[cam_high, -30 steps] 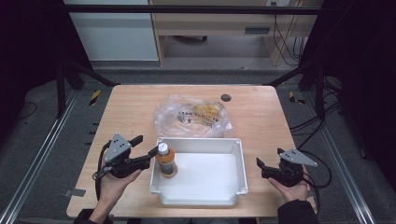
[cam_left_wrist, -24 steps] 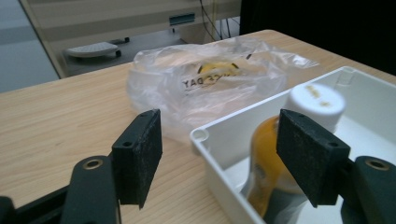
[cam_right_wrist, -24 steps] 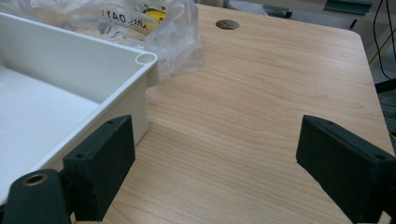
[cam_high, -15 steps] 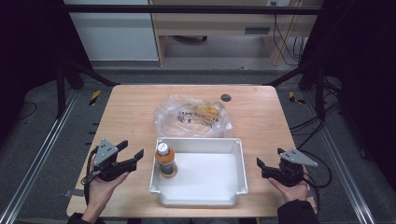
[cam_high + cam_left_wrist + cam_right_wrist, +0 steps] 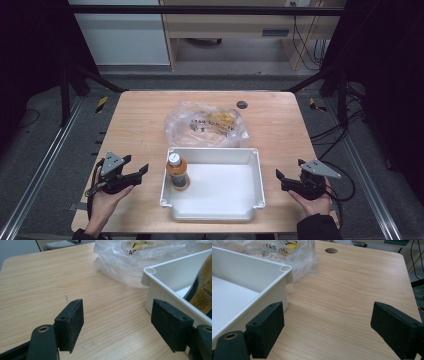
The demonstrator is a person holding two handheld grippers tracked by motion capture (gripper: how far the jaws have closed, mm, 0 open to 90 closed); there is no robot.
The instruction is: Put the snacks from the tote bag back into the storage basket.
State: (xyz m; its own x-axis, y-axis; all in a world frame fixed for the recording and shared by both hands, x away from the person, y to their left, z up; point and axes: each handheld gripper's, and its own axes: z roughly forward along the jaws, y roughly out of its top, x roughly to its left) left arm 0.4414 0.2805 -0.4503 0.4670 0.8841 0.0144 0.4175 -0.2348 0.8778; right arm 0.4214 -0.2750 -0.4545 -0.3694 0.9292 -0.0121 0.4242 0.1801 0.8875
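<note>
Nearest the person, two hands rest at the front of the wooden table, each holding a gripper. The left gripper sits just left of a white tray, its jaws spread wide with nothing between them; in the left gripper view one pad hangs over bare wood and the other lies close against the tray's outer wall. The right gripper lies to the right of the tray, apart from it, jaws likewise wide open and empty, pointing toward the tray.

The tray is a shallow white rectangular tub with rounded corner posts, standing at the front middle of the table. Inside it, in the near-left part against the left wall, a small bottle stands upright: orange-amber contents, a pale cap, a dark band low on the body and a yellow label whose print is too blurred to read. The rest of the tray floor is bare white.

Beyond the tray, touching or nearly touching its far rim, lies a crumpled clear plastic bag with black lettering and something yellow inside, possibly packaged food. Farther back, a small dark round grommet sits in the tabletop.
</note>
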